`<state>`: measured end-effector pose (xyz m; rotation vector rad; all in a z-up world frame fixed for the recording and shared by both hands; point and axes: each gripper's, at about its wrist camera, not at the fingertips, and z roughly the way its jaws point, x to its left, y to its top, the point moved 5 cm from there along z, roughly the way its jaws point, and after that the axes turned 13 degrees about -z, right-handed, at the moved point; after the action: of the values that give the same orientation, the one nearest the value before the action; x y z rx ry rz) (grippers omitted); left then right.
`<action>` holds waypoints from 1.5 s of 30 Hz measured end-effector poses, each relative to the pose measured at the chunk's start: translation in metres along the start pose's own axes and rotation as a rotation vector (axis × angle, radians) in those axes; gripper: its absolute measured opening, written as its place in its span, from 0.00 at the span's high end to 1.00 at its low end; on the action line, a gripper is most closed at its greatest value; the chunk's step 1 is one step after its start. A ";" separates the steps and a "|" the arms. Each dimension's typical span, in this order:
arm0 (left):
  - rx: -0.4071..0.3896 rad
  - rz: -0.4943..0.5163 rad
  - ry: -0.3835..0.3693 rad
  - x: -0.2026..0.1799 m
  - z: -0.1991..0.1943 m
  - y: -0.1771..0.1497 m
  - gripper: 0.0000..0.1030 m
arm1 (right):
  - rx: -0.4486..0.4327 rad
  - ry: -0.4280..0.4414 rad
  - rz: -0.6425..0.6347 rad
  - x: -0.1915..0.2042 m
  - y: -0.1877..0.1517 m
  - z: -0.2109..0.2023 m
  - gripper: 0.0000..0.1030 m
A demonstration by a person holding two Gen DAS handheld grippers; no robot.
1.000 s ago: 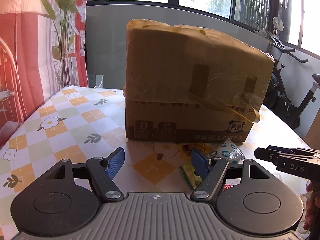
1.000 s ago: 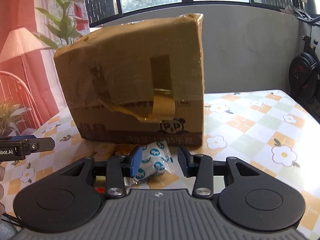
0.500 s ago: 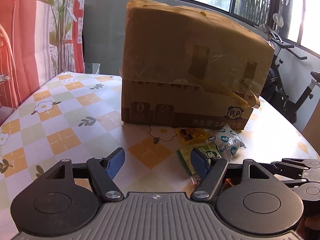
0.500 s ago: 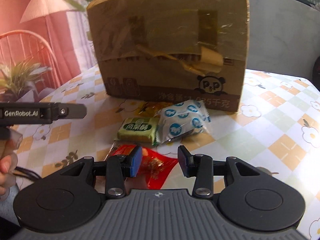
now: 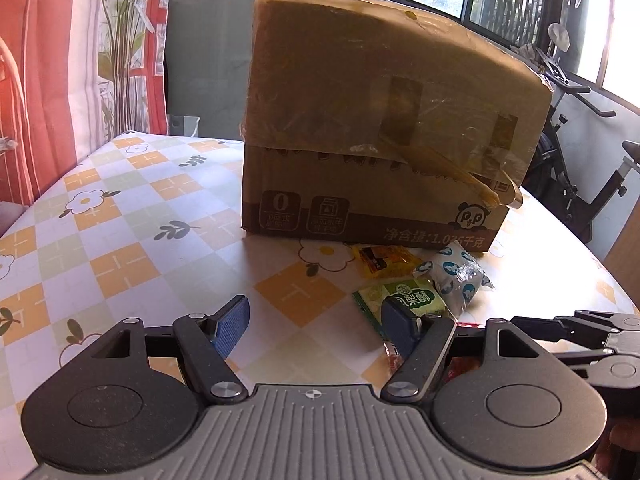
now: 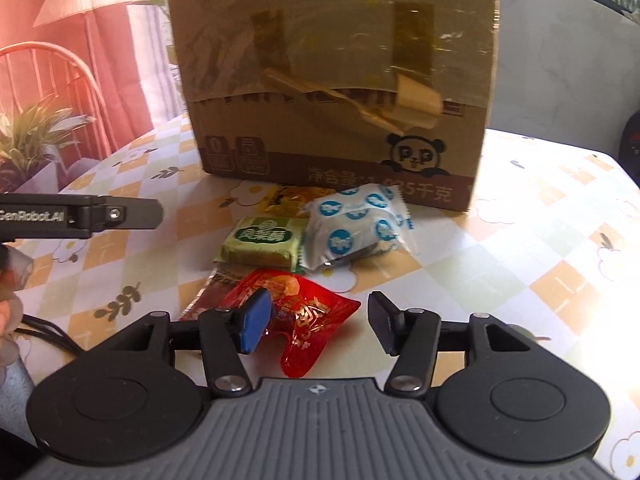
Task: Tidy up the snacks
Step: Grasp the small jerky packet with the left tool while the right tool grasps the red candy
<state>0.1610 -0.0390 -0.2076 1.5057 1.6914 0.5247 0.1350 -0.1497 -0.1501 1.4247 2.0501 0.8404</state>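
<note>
Cardboard box [image 6: 336, 76] behind snack packets; red packet [image 6: 308, 320] perhaps touching right gripper [image 6: 316, 322]

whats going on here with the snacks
A person holds a claw in each hand over a table. The right claw has just been opening, with a red snack between its fingers. Green, white-and-blue and yellow packets lie before a box. The left claw hangs open and empty.

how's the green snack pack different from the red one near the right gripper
The green snack pack is a flat, squared block; the red snack pack is crinkled and glossy. The green one lies nearer the cardboard box, clear of the right gripper; the red one sits between its open jaws. Both lie on the tablecloth.
</note>
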 end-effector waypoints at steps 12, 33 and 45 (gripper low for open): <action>0.016 -0.003 -0.009 0.000 0.003 -0.002 0.28 | 0.019 -0.044 -0.033 -0.020 -0.005 -0.013 0.35; 0.025 0.000 -0.021 0.000 0.003 -0.004 0.28 | 0.074 0.038 -0.392 -0.020 0.003 -0.026 0.31; 0.035 0.008 -0.025 0.000 0.005 -0.006 0.28 | 0.063 0.073 -0.431 -0.008 -0.002 0.001 0.44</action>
<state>0.1609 -0.0415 -0.2153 1.5383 1.6839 0.4814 0.1374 -0.1573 -0.1517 0.9350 2.3365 0.6558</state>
